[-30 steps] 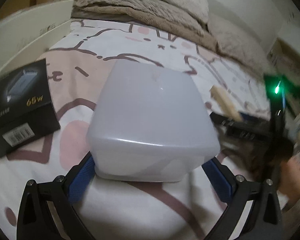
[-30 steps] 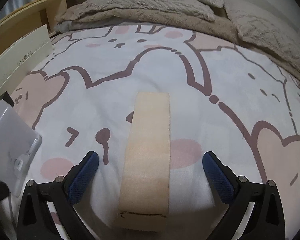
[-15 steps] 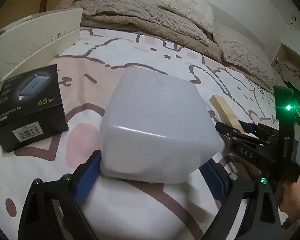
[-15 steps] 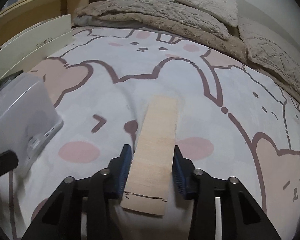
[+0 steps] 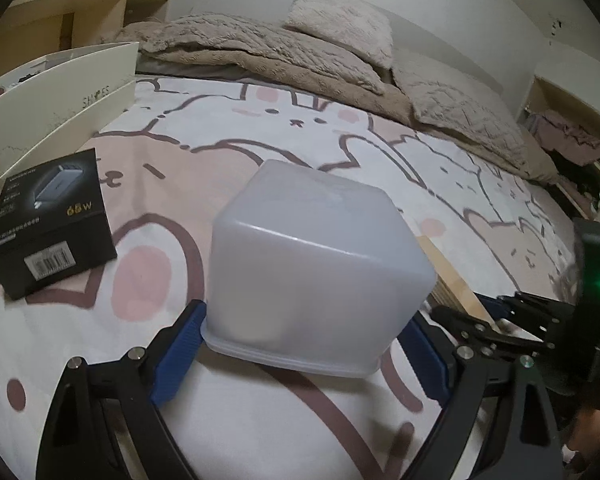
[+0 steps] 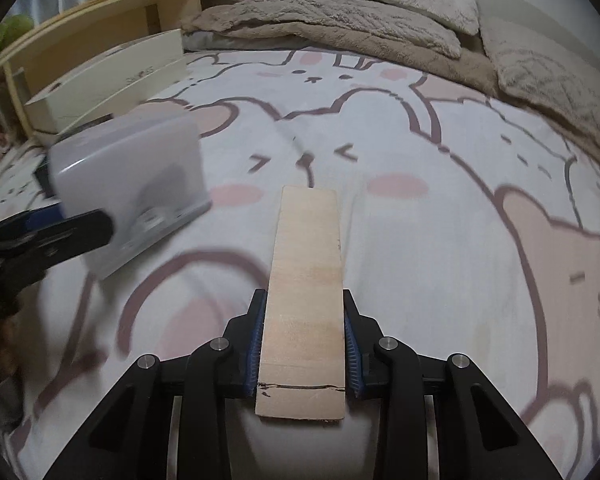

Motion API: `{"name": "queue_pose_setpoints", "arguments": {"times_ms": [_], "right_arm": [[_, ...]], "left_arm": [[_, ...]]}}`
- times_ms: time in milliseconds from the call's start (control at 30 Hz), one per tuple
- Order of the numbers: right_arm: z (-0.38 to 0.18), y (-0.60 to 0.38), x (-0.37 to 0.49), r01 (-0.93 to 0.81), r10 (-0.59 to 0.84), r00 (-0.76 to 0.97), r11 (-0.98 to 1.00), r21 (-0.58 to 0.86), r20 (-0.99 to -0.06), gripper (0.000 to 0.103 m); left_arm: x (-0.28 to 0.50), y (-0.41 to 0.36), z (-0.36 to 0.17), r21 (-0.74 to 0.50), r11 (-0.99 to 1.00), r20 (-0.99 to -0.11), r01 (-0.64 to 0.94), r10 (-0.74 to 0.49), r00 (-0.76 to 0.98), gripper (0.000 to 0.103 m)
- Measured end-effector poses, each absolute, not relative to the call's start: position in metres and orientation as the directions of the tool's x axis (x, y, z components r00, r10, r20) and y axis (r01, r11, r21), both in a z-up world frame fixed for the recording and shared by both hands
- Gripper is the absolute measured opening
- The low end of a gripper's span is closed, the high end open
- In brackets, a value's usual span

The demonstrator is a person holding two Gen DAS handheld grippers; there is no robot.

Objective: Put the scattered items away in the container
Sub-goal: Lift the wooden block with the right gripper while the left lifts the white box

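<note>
Both fisheye views look forward and downward along our grippers, close above the bedsheet [image 5: 260,128], toward the blankets [image 6: 320,20] at the bed's far end. Both share the translucent box [image 5: 316,264], the wooden board [image 6: 304,280] and the shoebox [image 5: 60,92].

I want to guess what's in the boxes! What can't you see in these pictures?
- Inside the frosted white plastic box, left wrist view: its cloudy walls hide any contents; in the right wrist view it is blurred.
- Inside the cream cardboard shoe box, left wrist view: its tall side blocks it.
- Small print on the black cardboard charger box: too small.
- Underside of the flat pale wooden board, right wrist view: faces away.
</note>
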State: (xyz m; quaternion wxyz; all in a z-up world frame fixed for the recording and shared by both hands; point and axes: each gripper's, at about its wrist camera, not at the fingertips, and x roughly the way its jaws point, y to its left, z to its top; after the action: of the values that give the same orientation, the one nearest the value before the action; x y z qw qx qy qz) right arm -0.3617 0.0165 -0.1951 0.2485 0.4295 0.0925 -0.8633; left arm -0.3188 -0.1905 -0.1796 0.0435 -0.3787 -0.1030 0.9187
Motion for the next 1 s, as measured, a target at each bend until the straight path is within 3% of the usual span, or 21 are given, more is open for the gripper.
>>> {"name": "queue_pose_setpoints", "arguments": {"times_ms": [433, 1000], "right_arm": [[-0.180, 0.077, -0.279, 0.552, -0.405, -0.412, -0.823, 0.129, -0.817, 0.034], [-0.155, 0.183, -0.169, 0.482, -0.405, -0.453, -0.861, 0.163, -0.795, 0.034]], "left_arm": [[-0.270, -0.166, -0.174, -0.284, -0.959, -0.679, -0.022, 0.218, -0.701, 0.093], [-0.180, -0.066, -0.159, -0.246, -0.937, -0.660, -0.249, 0.350, -0.665, 0.093]]}}
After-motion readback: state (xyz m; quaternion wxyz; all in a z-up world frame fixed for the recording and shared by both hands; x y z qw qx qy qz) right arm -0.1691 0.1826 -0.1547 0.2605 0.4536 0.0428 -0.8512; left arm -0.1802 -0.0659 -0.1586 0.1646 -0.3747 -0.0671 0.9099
